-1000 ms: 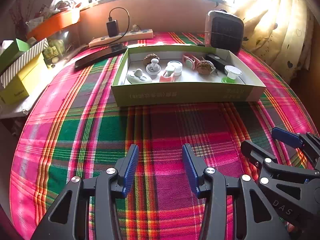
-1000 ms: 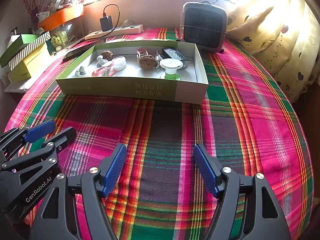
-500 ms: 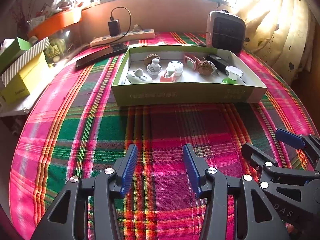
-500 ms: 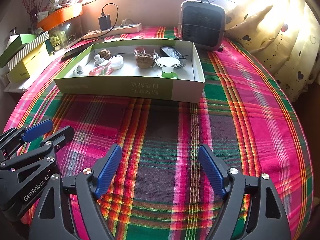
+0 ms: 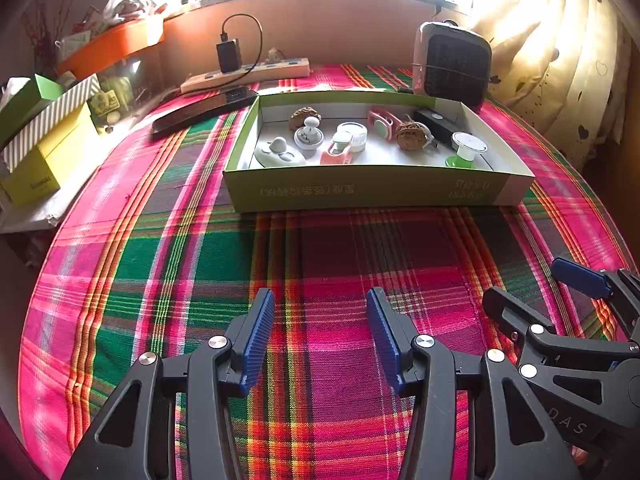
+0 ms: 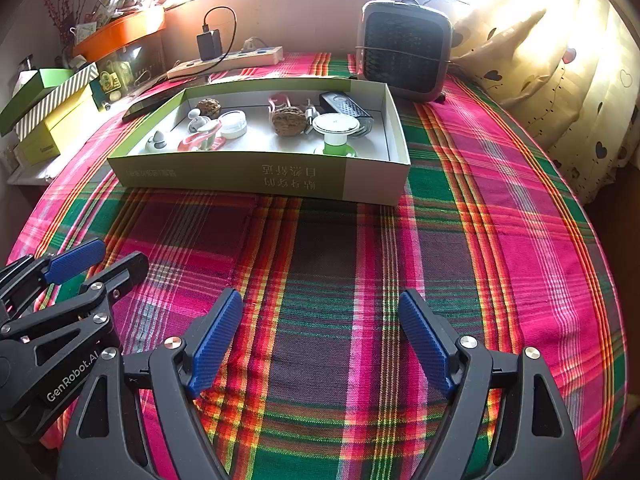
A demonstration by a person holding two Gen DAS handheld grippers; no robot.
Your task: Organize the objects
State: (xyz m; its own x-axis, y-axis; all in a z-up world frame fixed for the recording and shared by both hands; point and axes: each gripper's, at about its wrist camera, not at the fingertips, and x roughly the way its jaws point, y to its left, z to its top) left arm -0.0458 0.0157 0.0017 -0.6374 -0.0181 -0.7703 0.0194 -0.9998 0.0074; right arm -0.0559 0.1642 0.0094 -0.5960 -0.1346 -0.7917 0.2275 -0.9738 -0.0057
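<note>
Left wrist view, box [image 5: 372, 190] lying crosswise, left-right.

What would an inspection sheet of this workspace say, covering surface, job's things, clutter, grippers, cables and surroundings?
Surface: plaid tablecloth, bare in front.
Job's things: small items such as a brown walnut and a white-topped green stand lie in the shallow green cardboard box.
Clutter: nothing seen loose on the cloth.
Grippers: left gripper and right gripper open, empty, jaws just widened.
Cables: black charger in white power strip.
Surroundings: grey heater, cream curtain, stacked boxes.
</note>
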